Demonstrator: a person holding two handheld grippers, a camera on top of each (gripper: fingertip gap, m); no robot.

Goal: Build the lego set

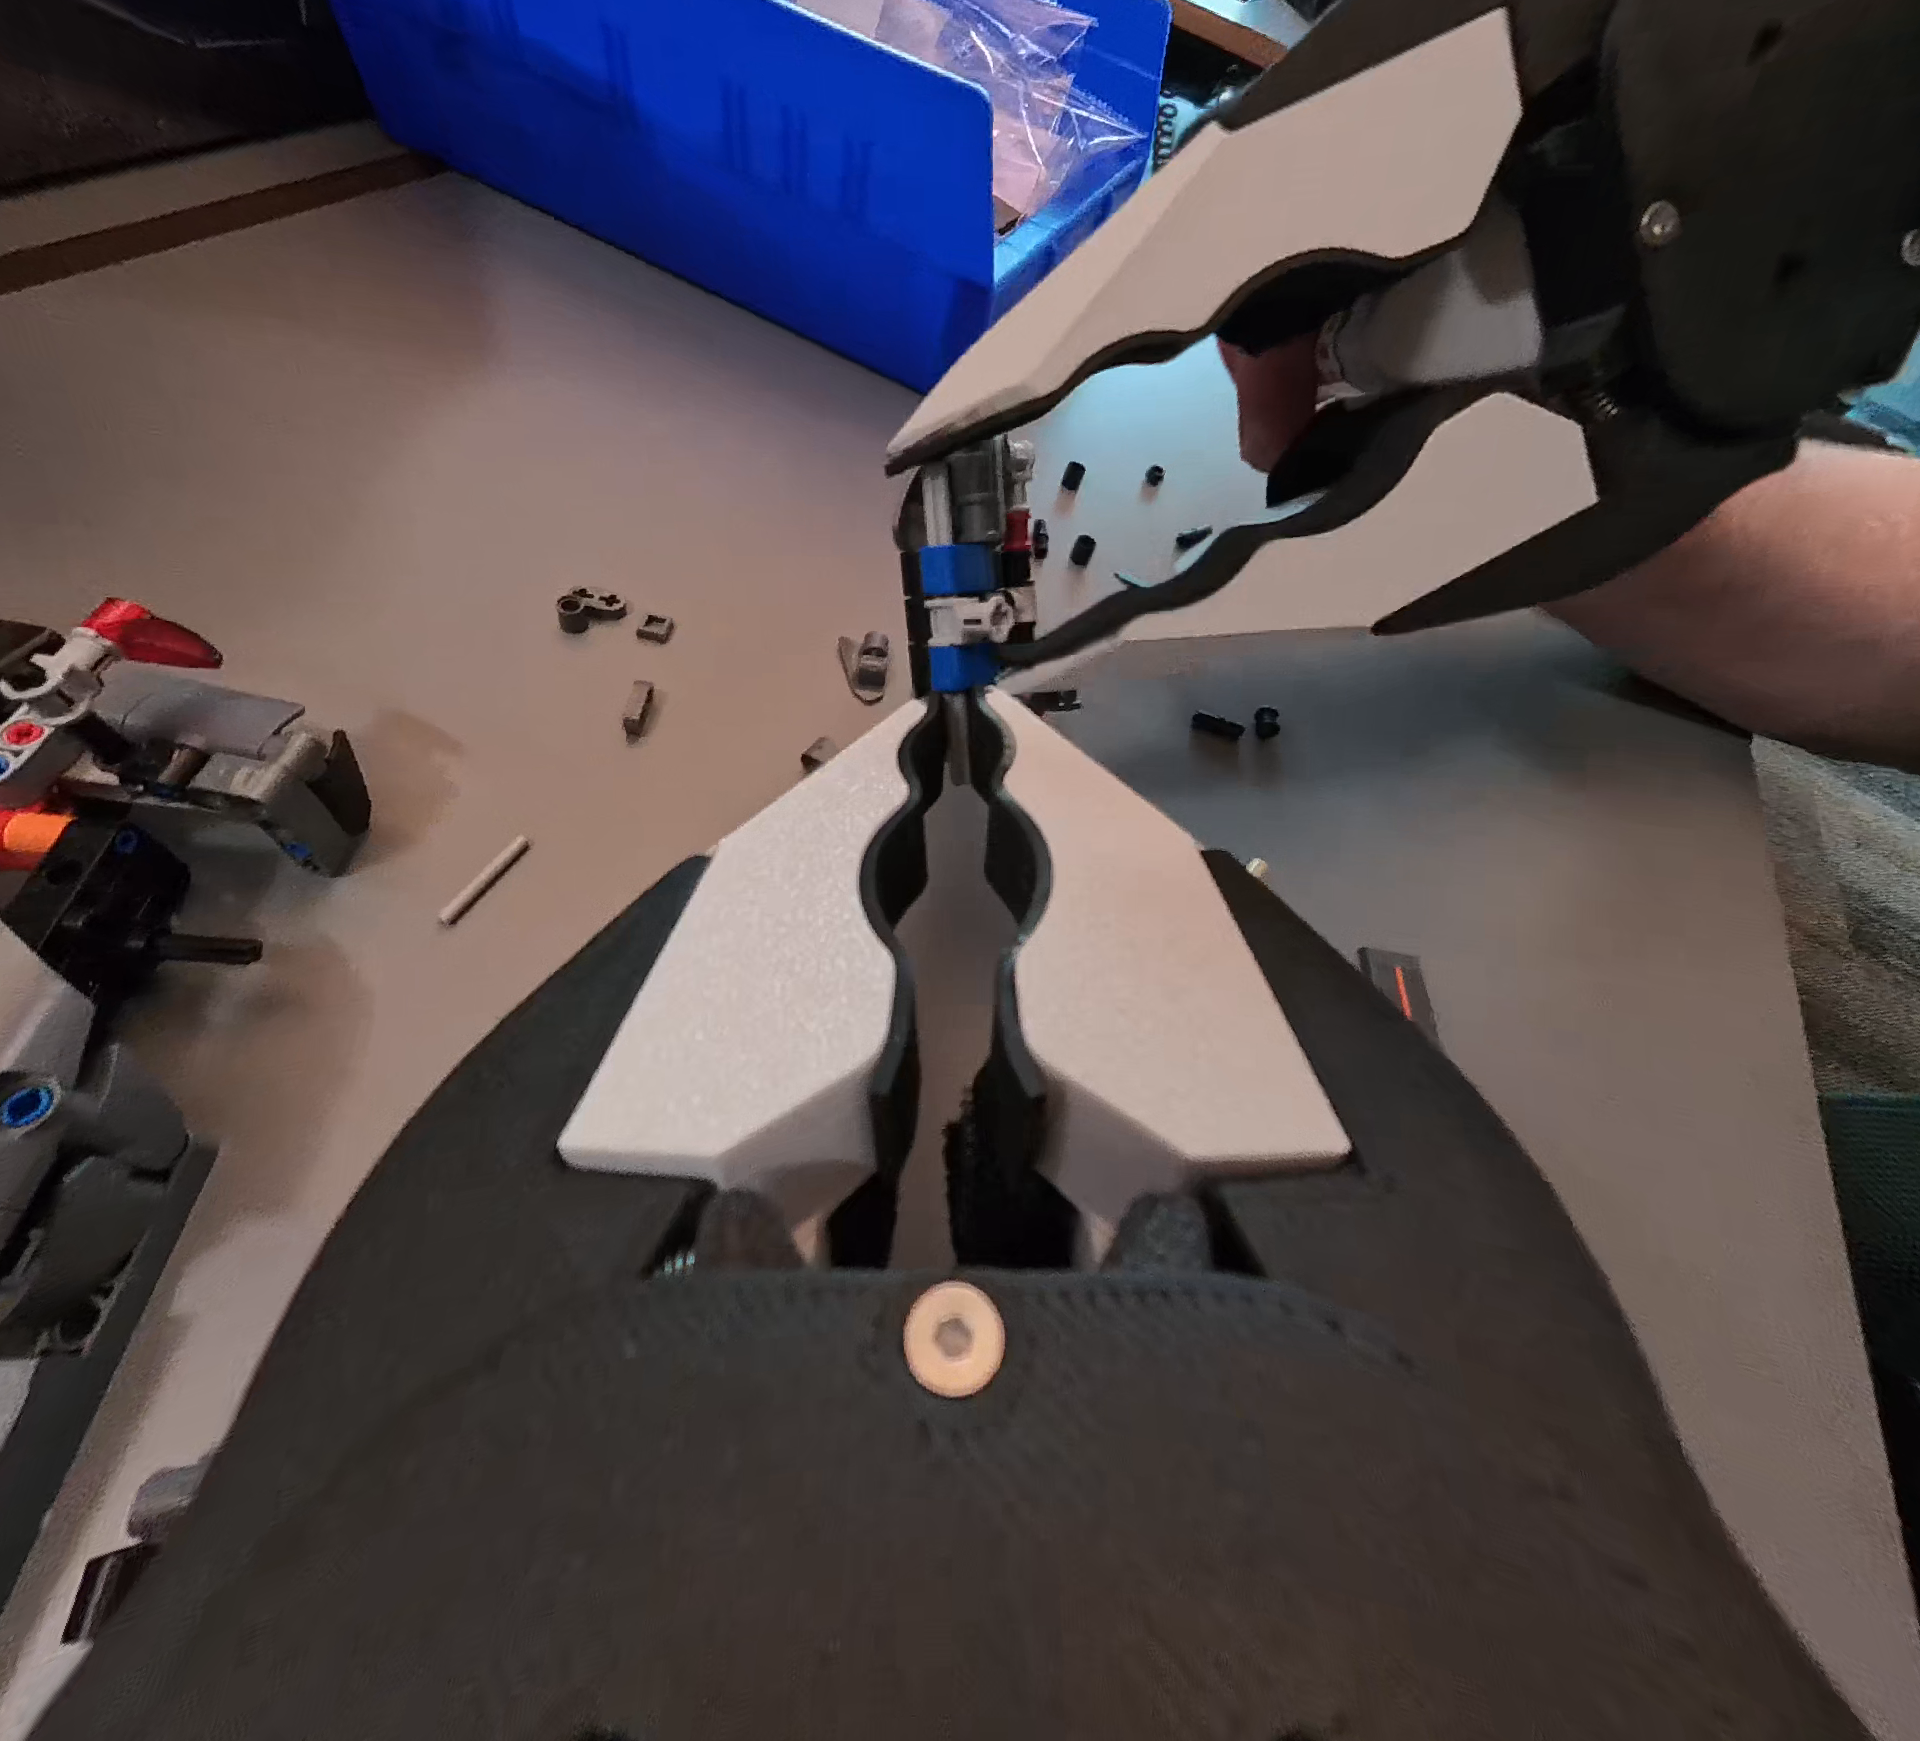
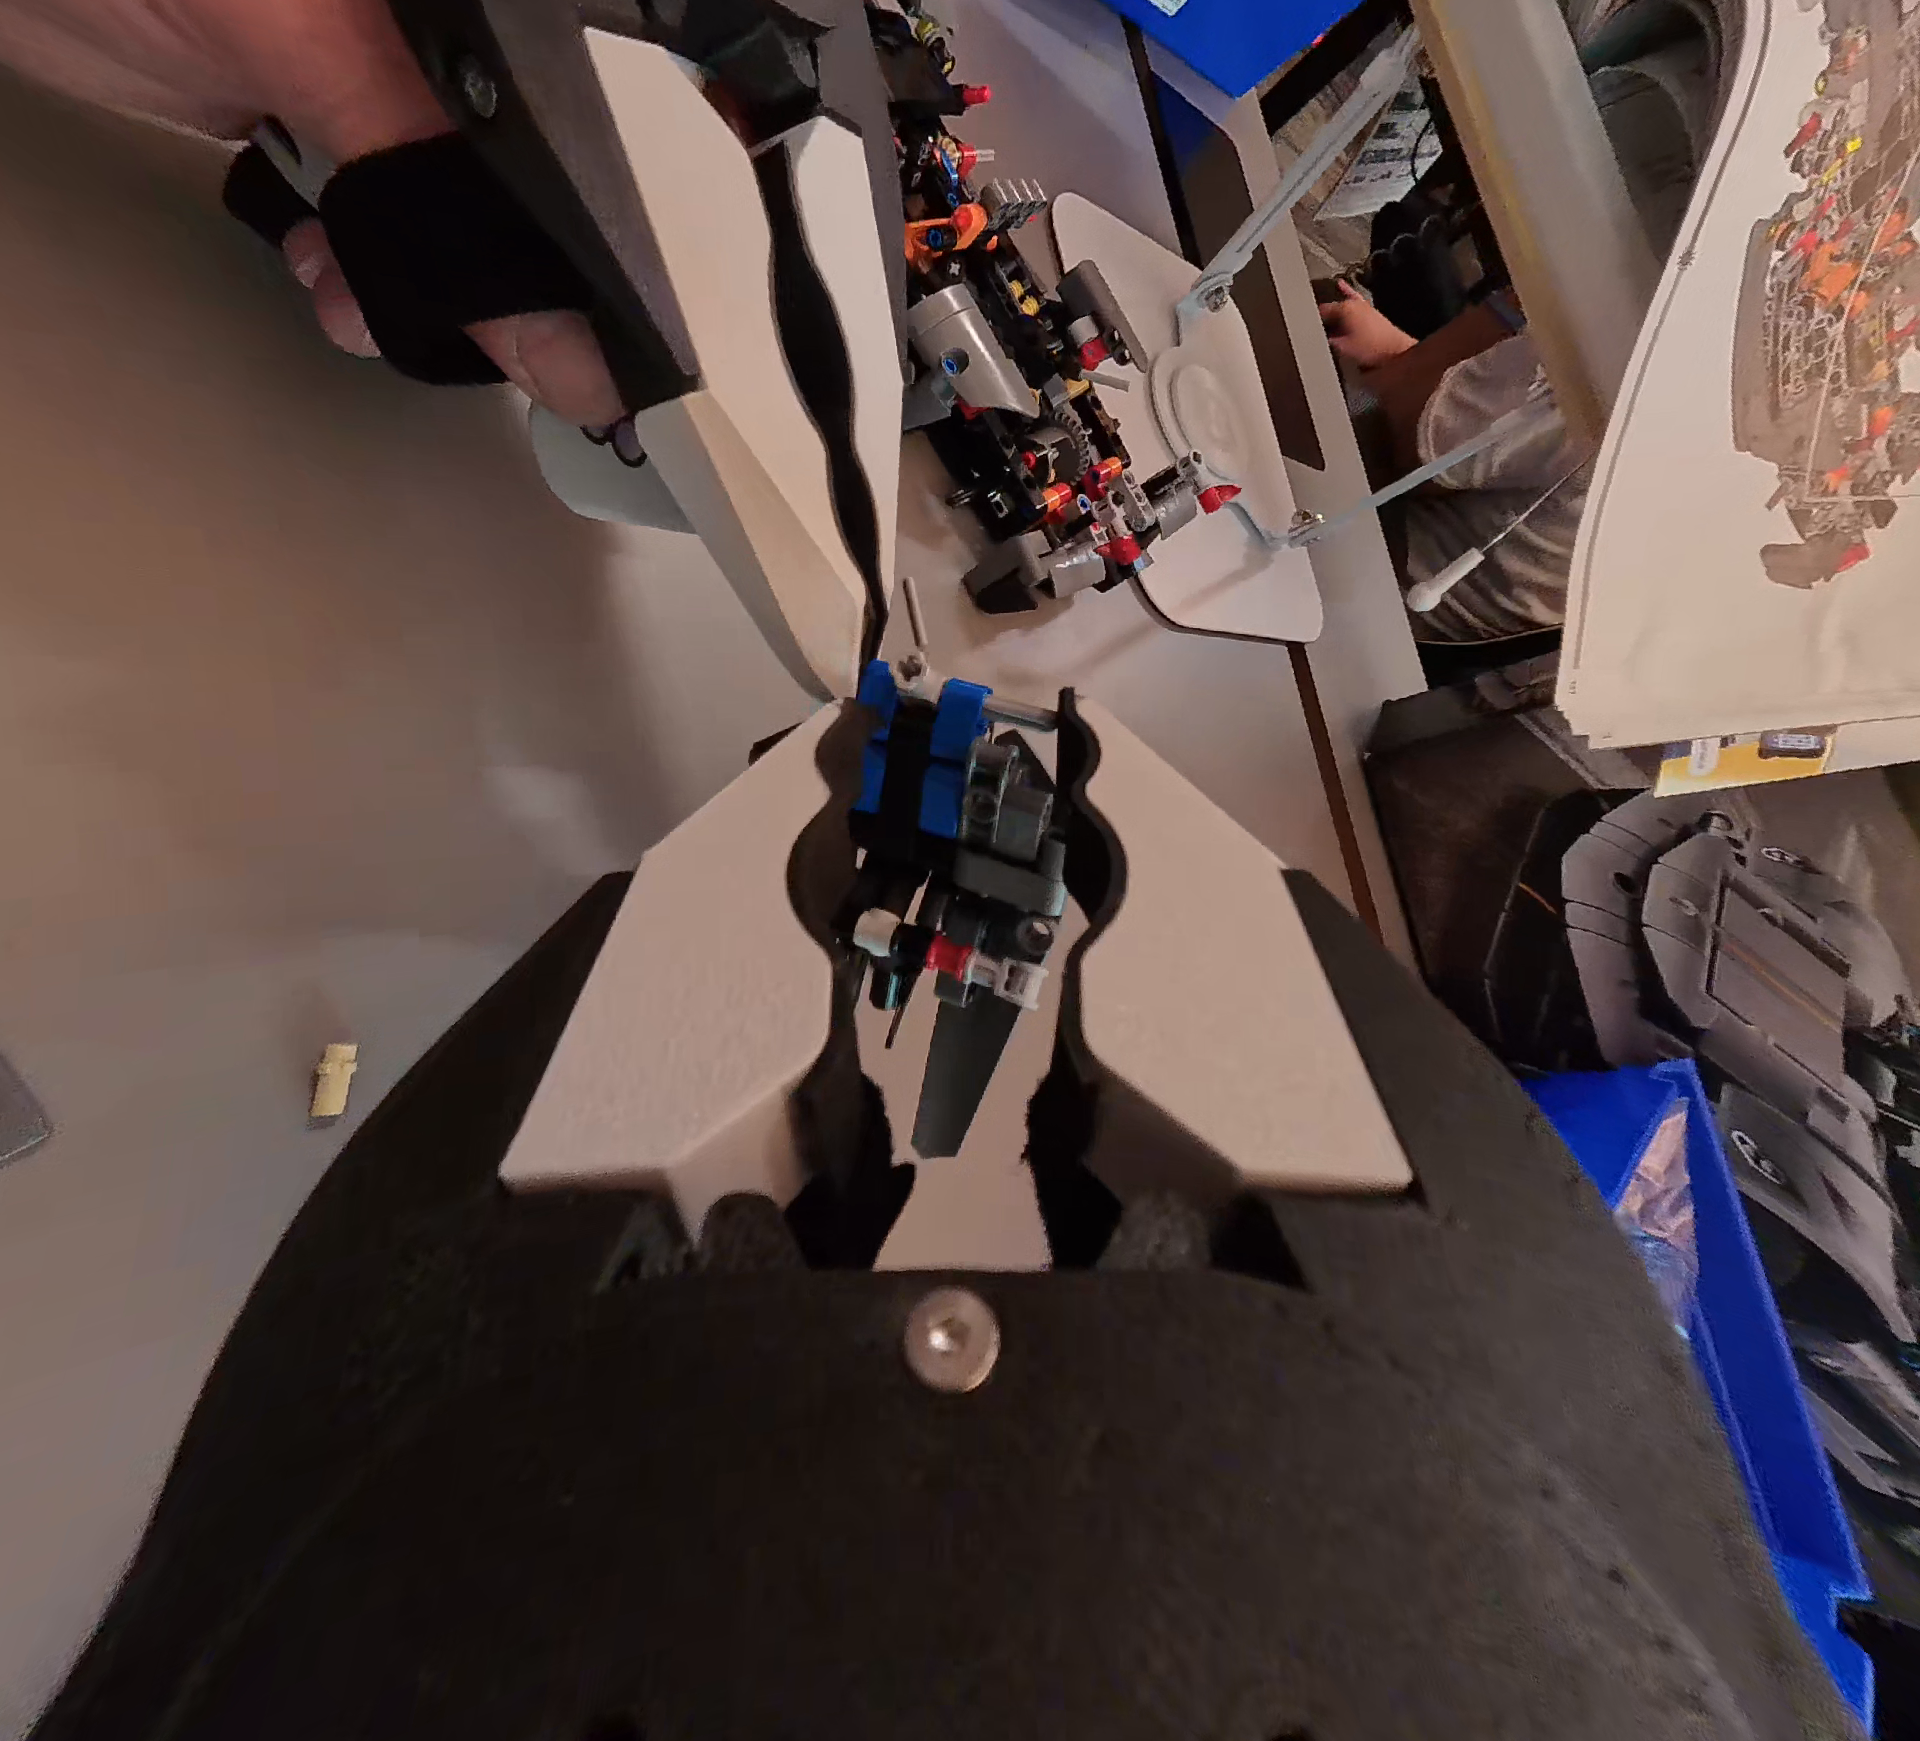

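Note:
My right gripper (image 2: 956, 704) is shut on a small lego sub-assembly (image 2: 961, 844) of blue, dark grey, black and red parts, held above the table. In the left wrist view the right gripper (image 1: 956, 559) comes in from the upper right with the sub-assembly (image 1: 966, 569) upright between its fingers. My left gripper (image 1: 958, 706) sits just below it, its fingers closed on a thin grey axle (image 1: 961, 746) that sticks out of the sub-assembly's blue end. In the right wrist view the left gripper (image 2: 871, 637) comes in from the upper left and meets the blue end.
The large part-built lego model (image 1: 177, 756) lies at the left, also seen in the right wrist view (image 2: 1023, 403). Loose grey pieces (image 1: 592, 609), black pins (image 1: 1081, 548) and a grey axle (image 1: 483, 879) lie on the table. A blue bin (image 1: 675, 112) stands behind. The instruction booklet (image 2: 1766, 341) is at right. Both grippers' tips are close together, under 4 cm apart.

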